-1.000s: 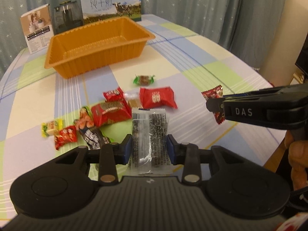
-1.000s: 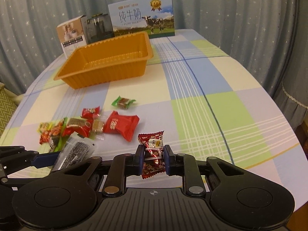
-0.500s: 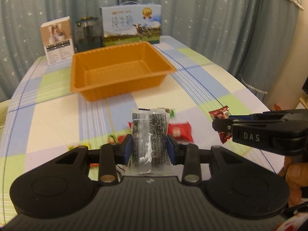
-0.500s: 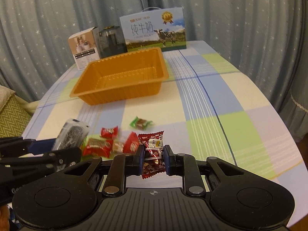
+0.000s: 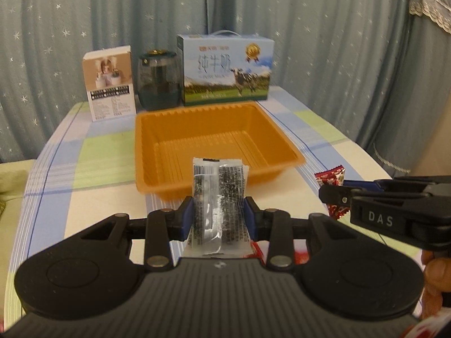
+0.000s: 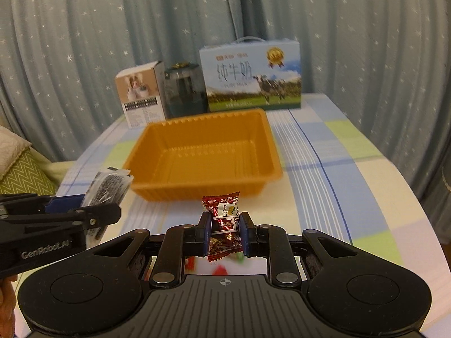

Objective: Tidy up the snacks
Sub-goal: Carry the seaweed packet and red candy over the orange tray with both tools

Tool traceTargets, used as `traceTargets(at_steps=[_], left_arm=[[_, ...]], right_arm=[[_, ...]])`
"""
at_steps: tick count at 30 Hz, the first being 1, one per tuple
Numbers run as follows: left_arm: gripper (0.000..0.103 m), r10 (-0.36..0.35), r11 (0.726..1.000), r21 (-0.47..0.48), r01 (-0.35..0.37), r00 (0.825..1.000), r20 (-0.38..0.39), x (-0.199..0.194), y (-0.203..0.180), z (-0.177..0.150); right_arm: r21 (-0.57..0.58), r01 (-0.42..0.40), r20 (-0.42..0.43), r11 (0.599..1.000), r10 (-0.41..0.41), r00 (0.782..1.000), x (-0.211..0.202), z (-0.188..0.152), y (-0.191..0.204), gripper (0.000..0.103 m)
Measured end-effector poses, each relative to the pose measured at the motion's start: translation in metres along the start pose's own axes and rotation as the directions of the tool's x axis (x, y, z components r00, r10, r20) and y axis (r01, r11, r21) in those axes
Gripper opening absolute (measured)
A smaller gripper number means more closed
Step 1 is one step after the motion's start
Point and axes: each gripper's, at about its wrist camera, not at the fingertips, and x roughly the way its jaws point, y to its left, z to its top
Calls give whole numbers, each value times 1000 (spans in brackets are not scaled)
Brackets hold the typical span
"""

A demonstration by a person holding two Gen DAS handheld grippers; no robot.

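Two snacks are in our tongs at once, one to each hand. The left tongs [image 5: 219, 219] are clenched on a clear sachet of dark seeds [image 5: 218, 194], held upright by its long sides so it will drop flat. The right tongs [image 6: 224, 235] pinch a dark red wrapped candy [image 6: 224, 222] across its middle, its twisted ends free above and below. We judge that both are held above the worktop [image 6: 352, 174] and aimed at the orange plastic tray [image 6: 203, 152], which looks empty and sits toward the far edge, its open mouth facing us. Nothing stands between the tongs and the tray's near rim. Behind it, along the far edge, stand a small white carton [image 5: 108, 81], a dark glass jar [image 5: 159, 80] and a milk gift box [image 5: 225, 69], close enough that an overshoot could knock them. More red wrappers [image 5: 298, 255] lie blurred under our tongs, by the near edge.
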Motion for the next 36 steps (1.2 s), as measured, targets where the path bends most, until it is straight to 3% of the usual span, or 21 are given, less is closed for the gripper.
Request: traceTargets(at_steps=[16, 25, 36], left_arm=[[34, 41, 997, -66, -38, 998, 43, 84, 42, 37], [34, 44, 995, -85, -45, 999, -13, 125, 57, 41], [34, 33, 995, -91, -36, 999, -32, 145, 55, 45]], right_arm=[[-19, -38, 34, 999, 38, 999, 100, 58, -5, 21], [-25, -10, -43, 1000, 9, 999, 151, 59, -13, 21], [-32, -10, -70, 999, 7, 998, 167, 55, -15, 21]])
